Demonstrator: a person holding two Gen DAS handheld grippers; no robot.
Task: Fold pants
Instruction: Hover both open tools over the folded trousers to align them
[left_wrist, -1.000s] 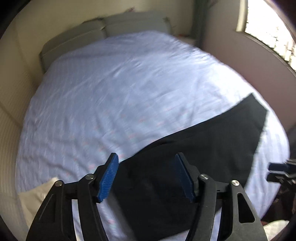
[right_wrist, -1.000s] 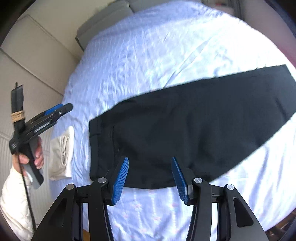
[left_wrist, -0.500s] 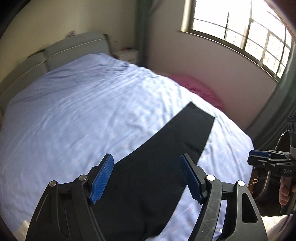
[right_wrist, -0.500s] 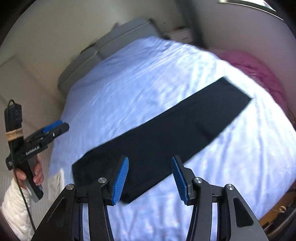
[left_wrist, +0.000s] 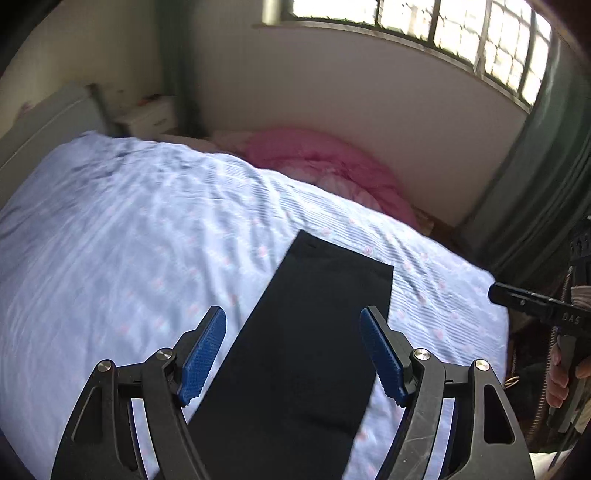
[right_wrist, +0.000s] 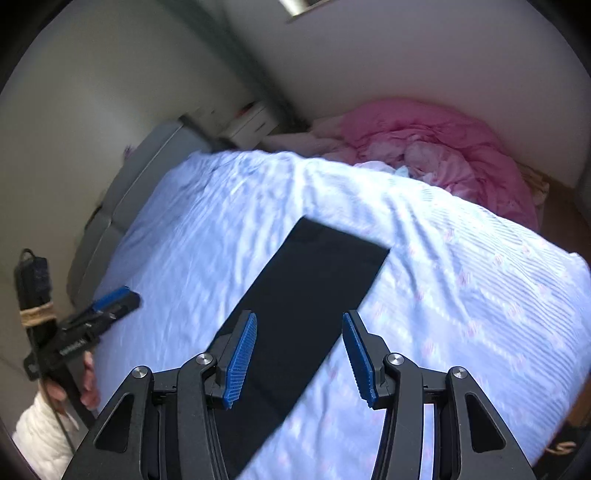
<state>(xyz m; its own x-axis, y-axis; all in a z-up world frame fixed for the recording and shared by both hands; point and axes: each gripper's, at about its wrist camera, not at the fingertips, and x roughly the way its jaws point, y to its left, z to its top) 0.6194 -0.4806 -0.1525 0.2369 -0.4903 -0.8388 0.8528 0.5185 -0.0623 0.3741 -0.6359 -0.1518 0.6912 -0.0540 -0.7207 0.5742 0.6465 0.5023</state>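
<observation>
Both tools swung toward the pants' (left_wrist: 314, 332) hem, angled down, open, empty.

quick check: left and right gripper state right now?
Left gripper: open, jaws just widened, nothing gripped; flat black fabric pants lie beneath.
Right gripper: open, empty, above the pants.
</observation>
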